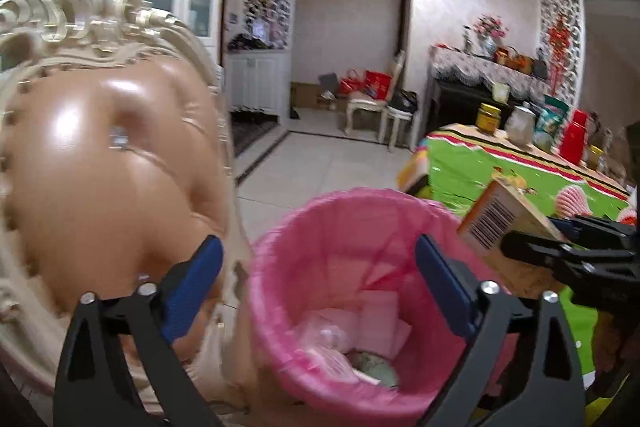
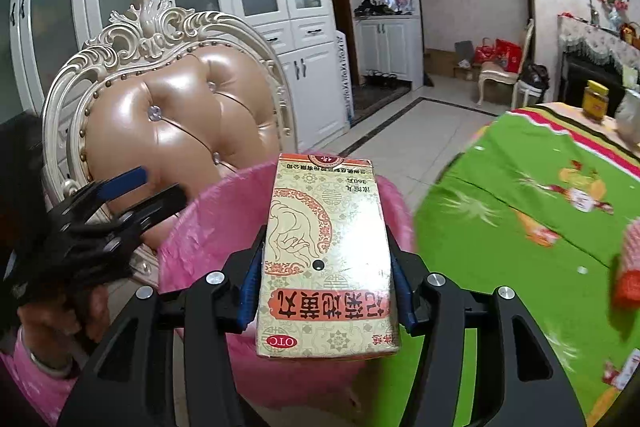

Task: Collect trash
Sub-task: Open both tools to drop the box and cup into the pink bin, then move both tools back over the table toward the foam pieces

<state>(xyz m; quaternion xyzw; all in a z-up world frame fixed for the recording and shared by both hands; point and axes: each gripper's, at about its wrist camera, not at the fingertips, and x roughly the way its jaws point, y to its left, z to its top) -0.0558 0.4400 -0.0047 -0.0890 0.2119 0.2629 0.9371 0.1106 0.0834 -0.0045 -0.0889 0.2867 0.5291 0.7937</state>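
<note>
A pink-lined trash bin (image 1: 352, 267) stands beside the table, with white and pink scraps at its bottom; it also shows in the right wrist view (image 2: 216, 227). My right gripper (image 2: 324, 291) is shut on a gold and red medicine box (image 2: 326, 255) and holds it over the bin's rim. The box (image 1: 496, 215) and right gripper (image 1: 560, 247) enter the left wrist view from the right. My left gripper (image 1: 320, 283) is open and empty above the bin's near side; it shows in the right wrist view (image 2: 132, 195) at the left.
An ornate cream chair with a tan padded back (image 1: 104, 163) stands just left of the bin. The table with a green patterned cloth (image 2: 520, 211) is at the right, with jars and a red tin (image 1: 572, 139) on it. Tiled floor (image 1: 320, 155) lies beyond.
</note>
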